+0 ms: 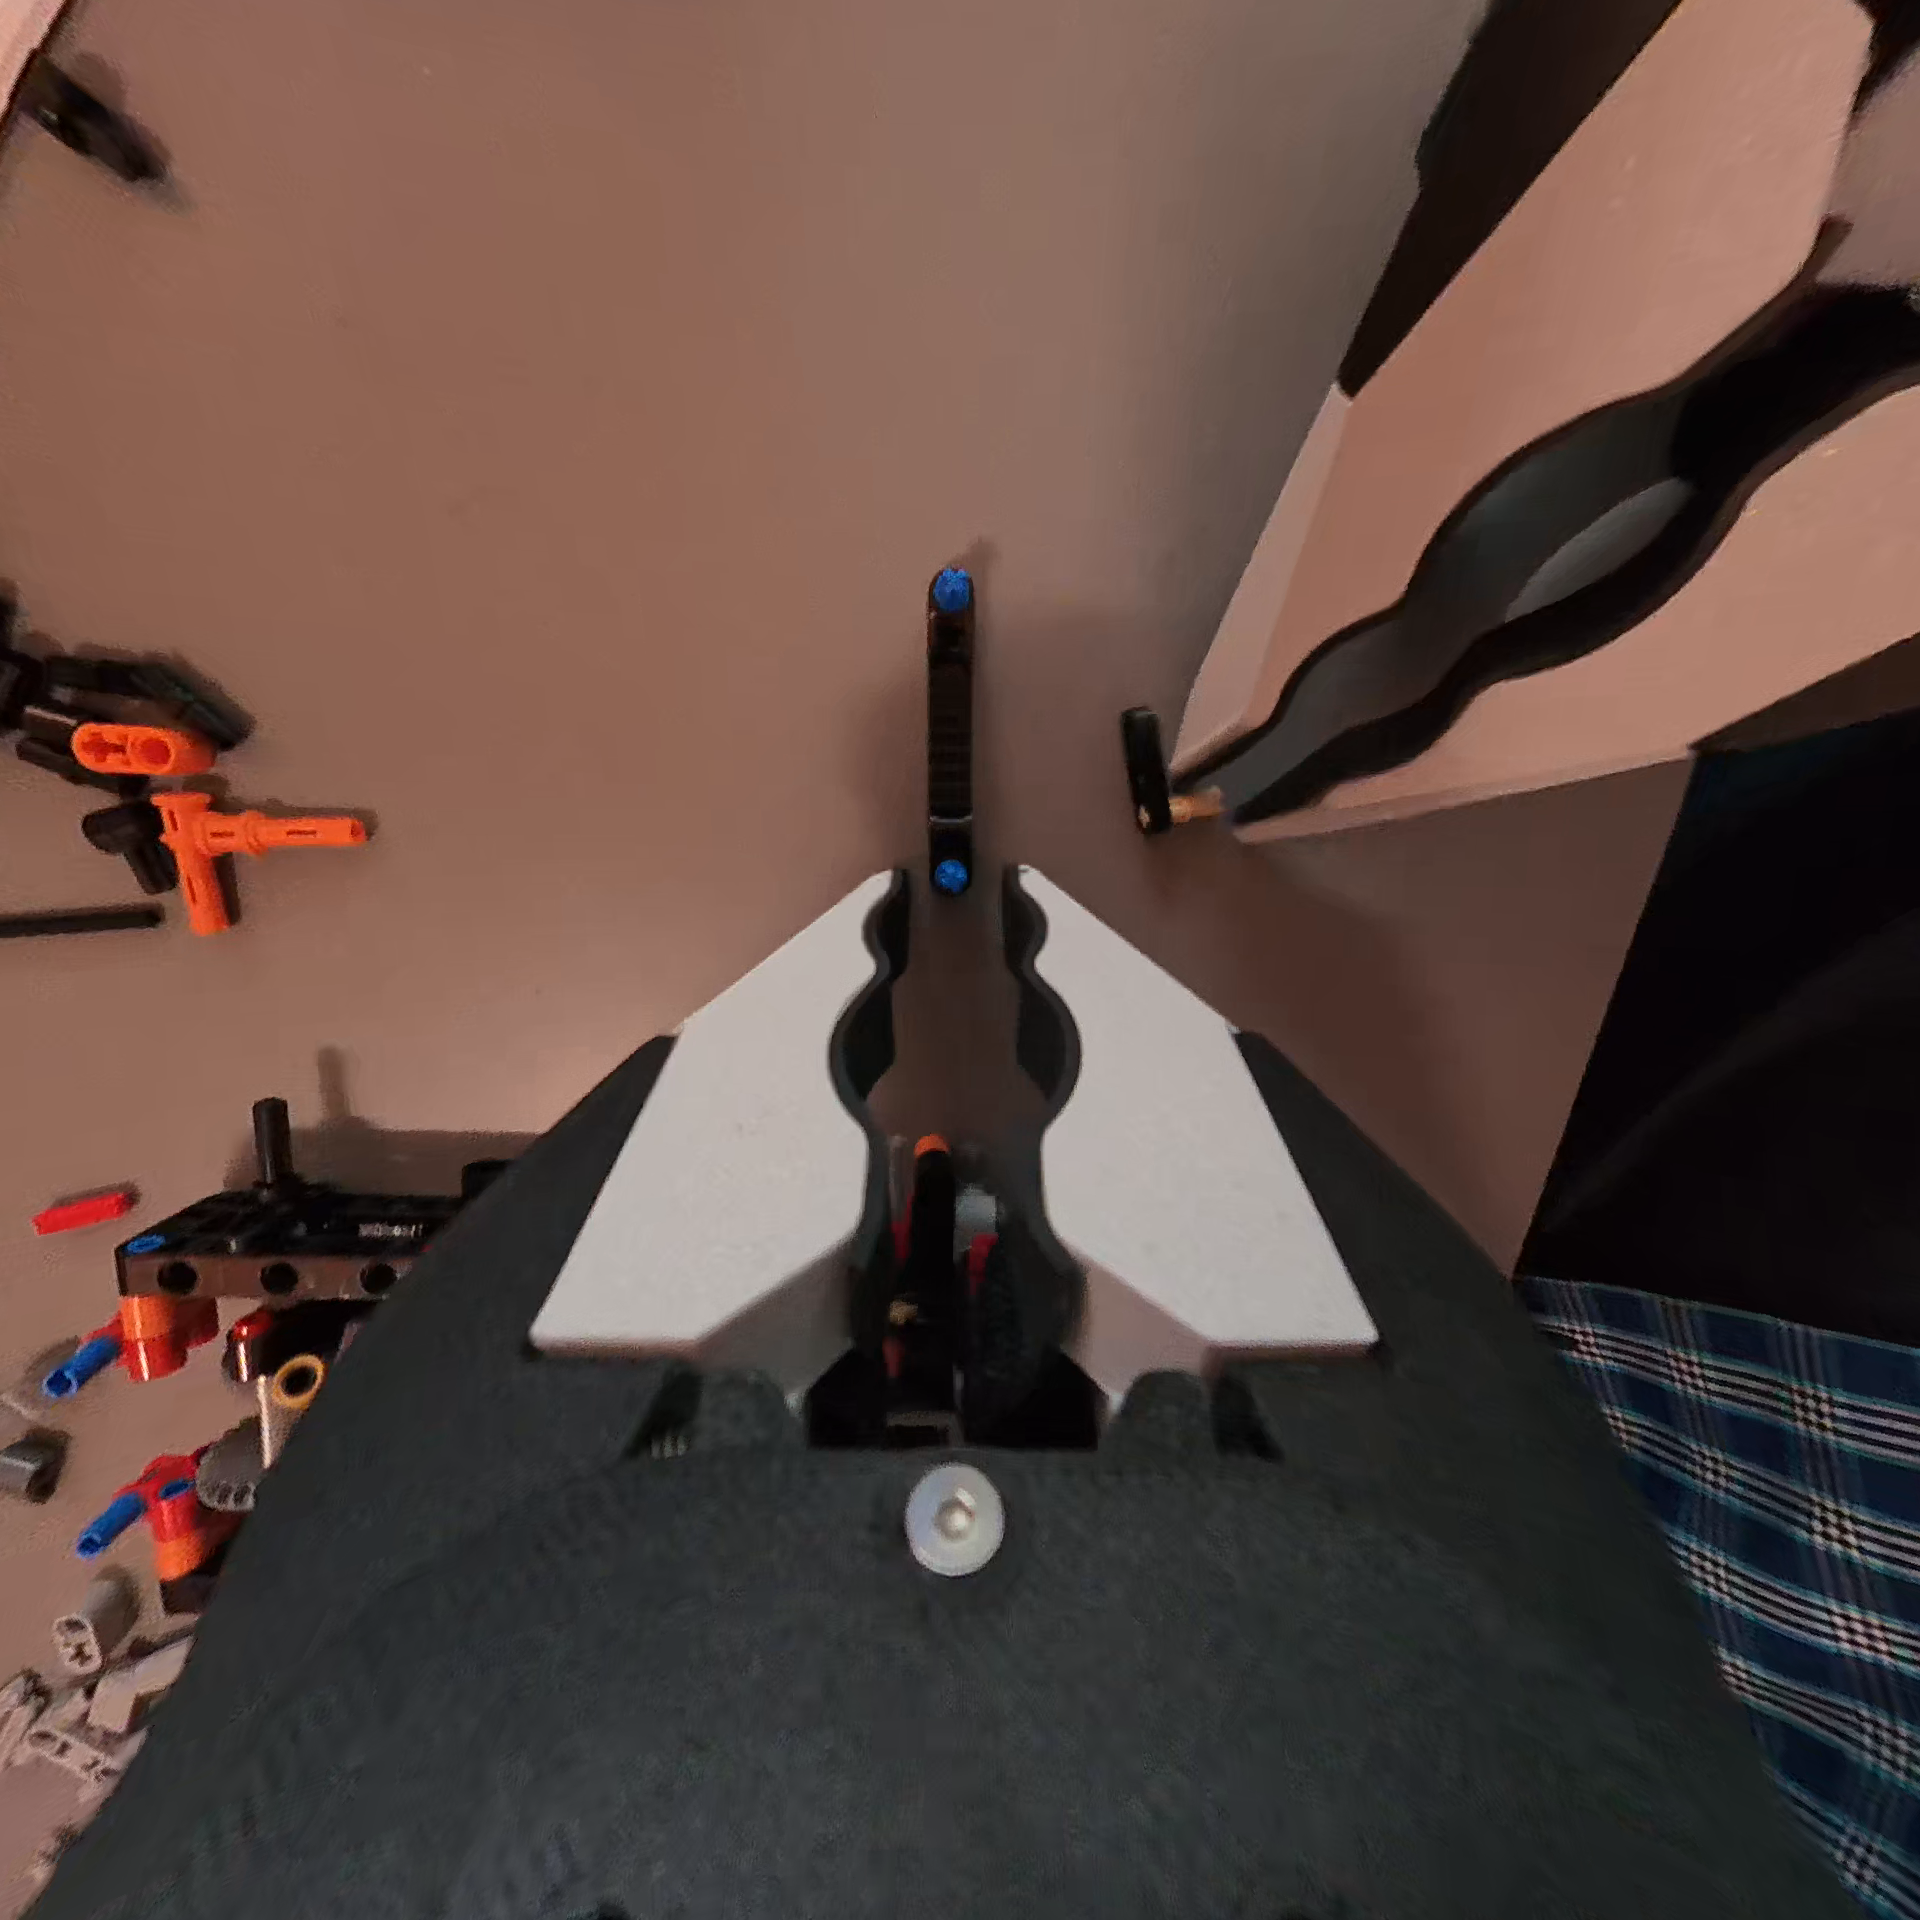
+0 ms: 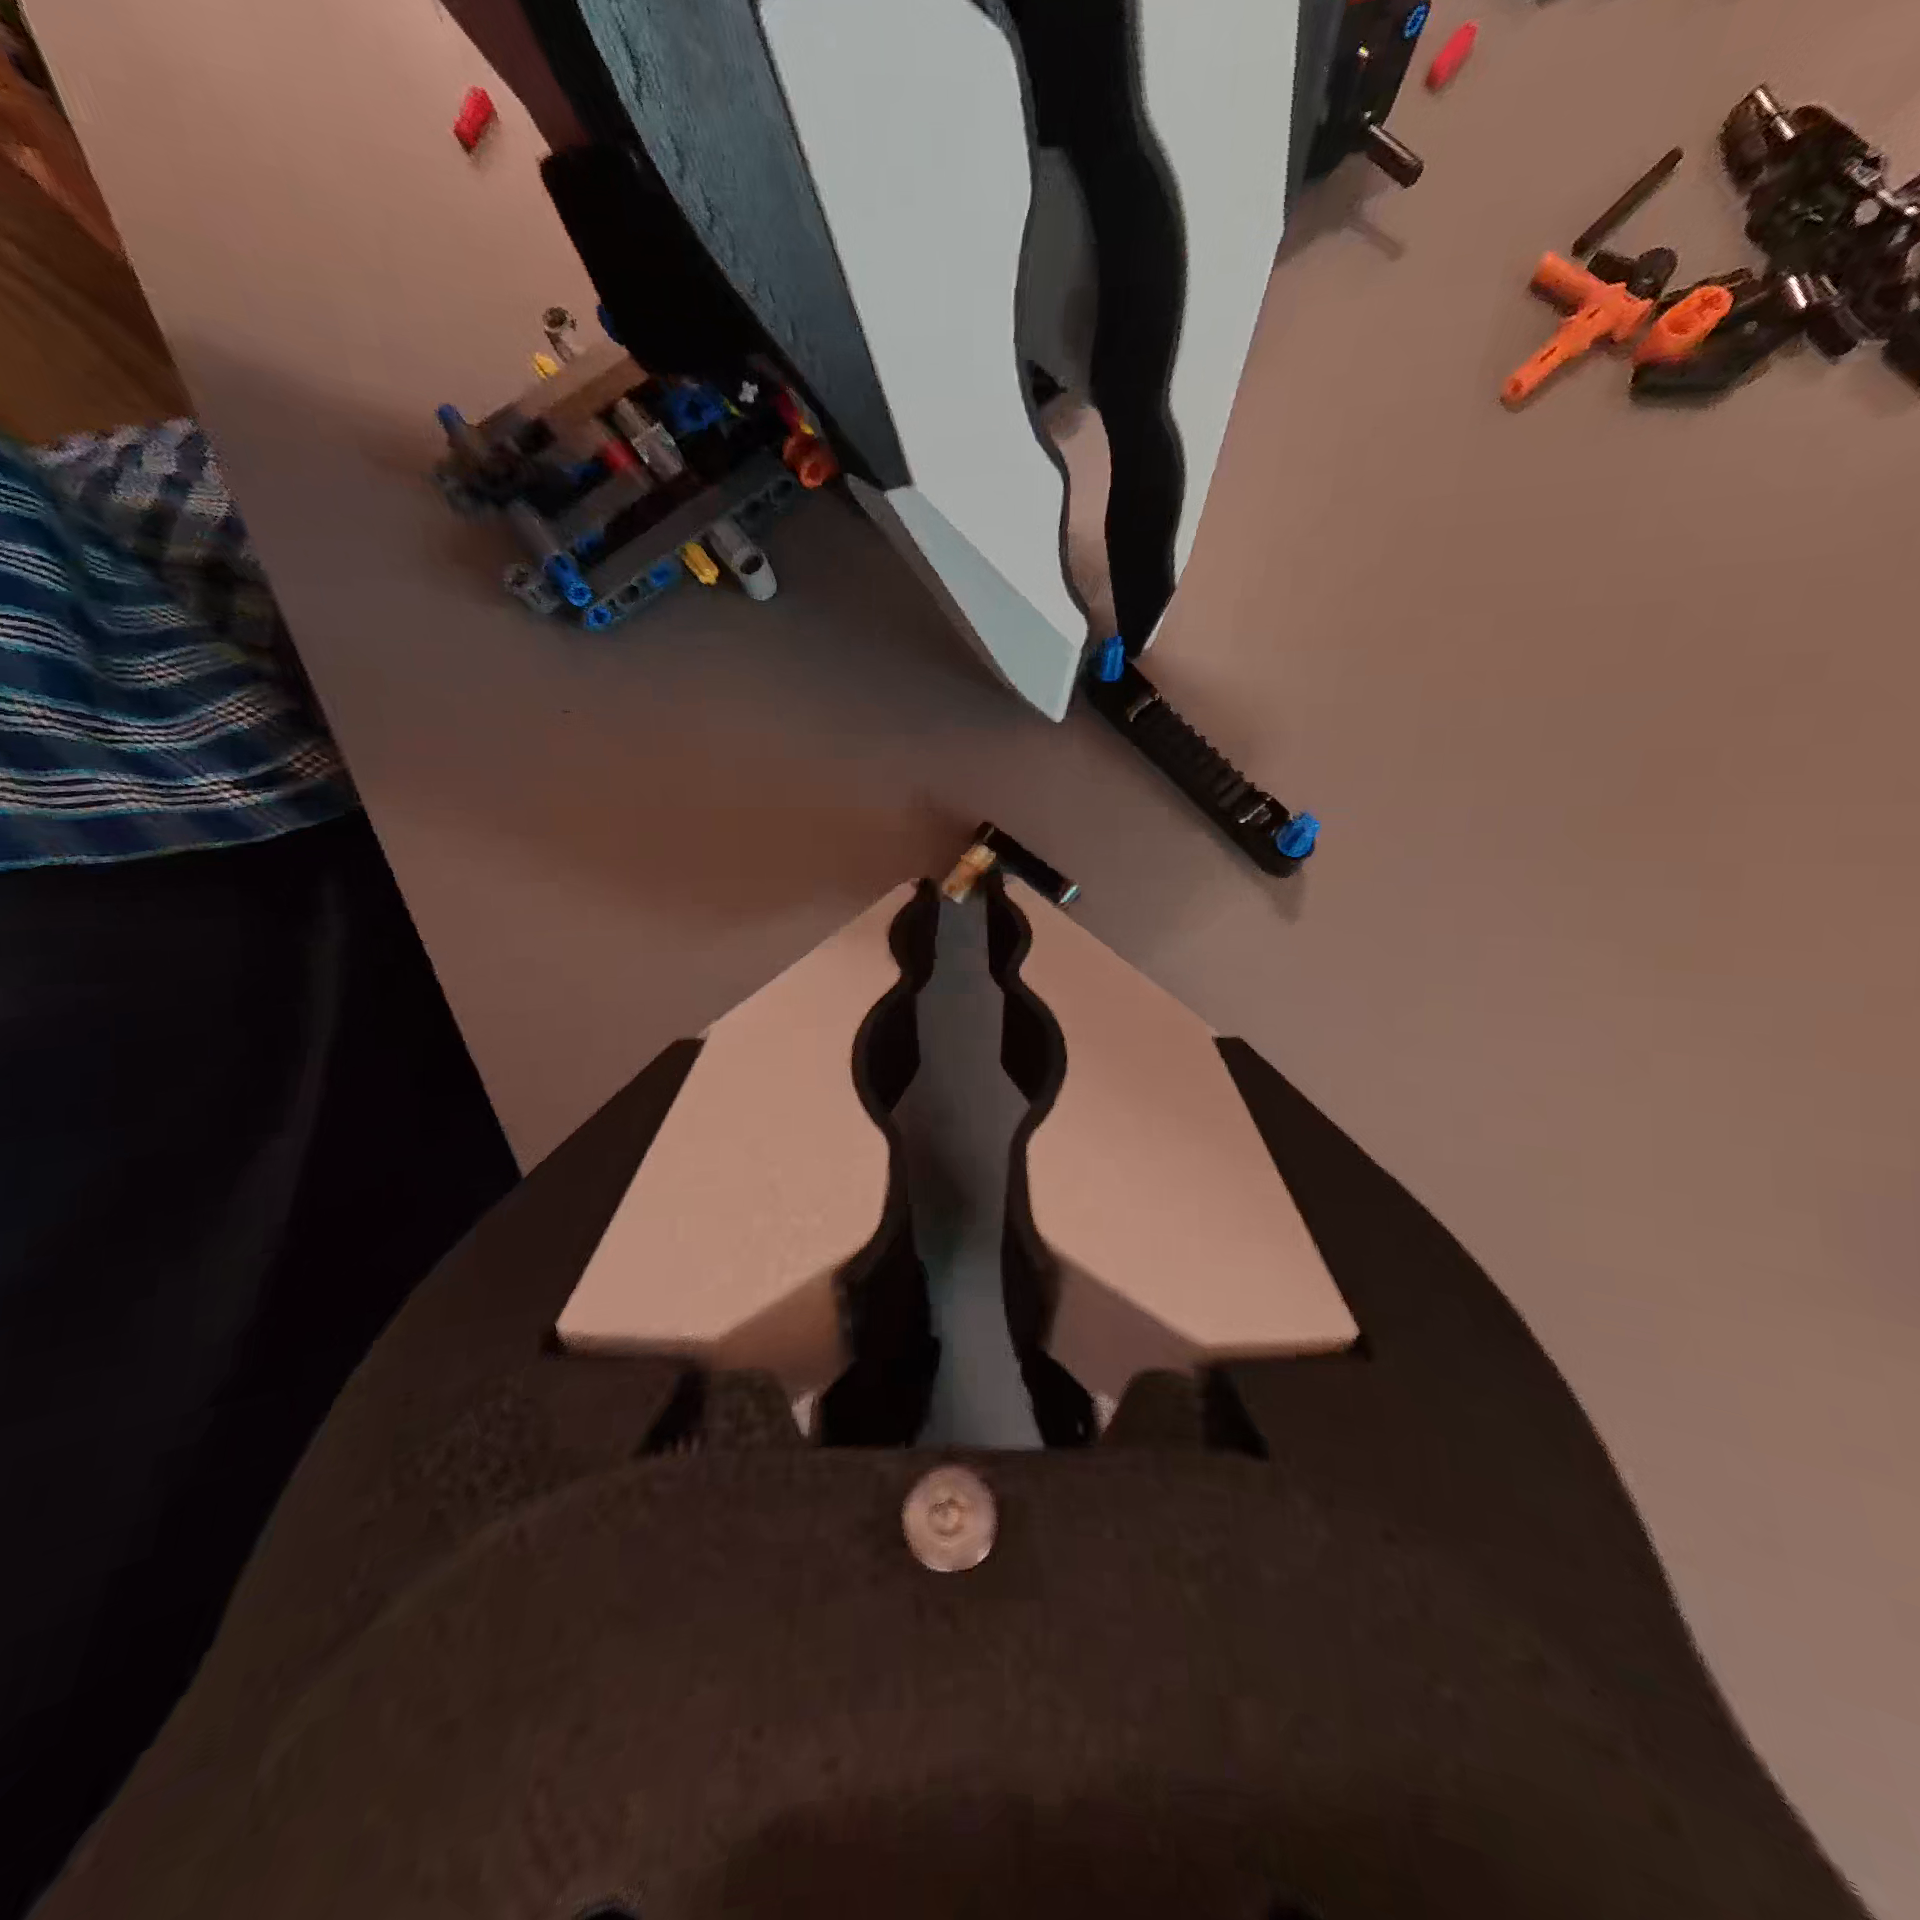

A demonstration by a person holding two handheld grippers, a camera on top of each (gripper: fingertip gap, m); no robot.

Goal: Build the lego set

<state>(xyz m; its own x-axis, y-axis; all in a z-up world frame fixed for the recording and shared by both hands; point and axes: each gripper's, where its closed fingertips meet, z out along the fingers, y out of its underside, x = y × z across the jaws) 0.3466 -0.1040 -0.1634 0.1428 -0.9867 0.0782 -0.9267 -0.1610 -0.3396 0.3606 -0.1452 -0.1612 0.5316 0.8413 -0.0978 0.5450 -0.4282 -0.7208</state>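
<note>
**Gear rack at one set of tips, tan pin piece at the other**

So the black toothed rack (image 1: 950, 727) with a blue pin at each end is lying flat on the tan table (image 1: 582, 416), pretty much mid-table with bare surface all around it. The left gripper (image 1: 954, 883) has its tips right at the rack's near end, one on each side of the near blue pin (image 1: 950, 876). The jaws have a narrow gap and I honestly can't tell whether the pads are touching the rack or just straddling it.

Just off to the side is a small black piece with a tan pin (image 2: 1013, 868) sticking out. The right gripper (image 2: 961, 894) is nearly closed around that tan pin, tips right on it, though whether it's truly pinched is hard to call. The rack (image 2: 1195, 764) and this piece are near each other but not touching.

Further out: an orange and black cluster of parts (image 1: 177, 800) sits well apart, and a half-built black frame (image 1: 281, 1247) with orange, red and blue bits is by the left gripper's body. The table edge (image 2: 343, 727) runs on the person's side, with plaid fabric (image 2: 135, 644) beyond it.
</note>
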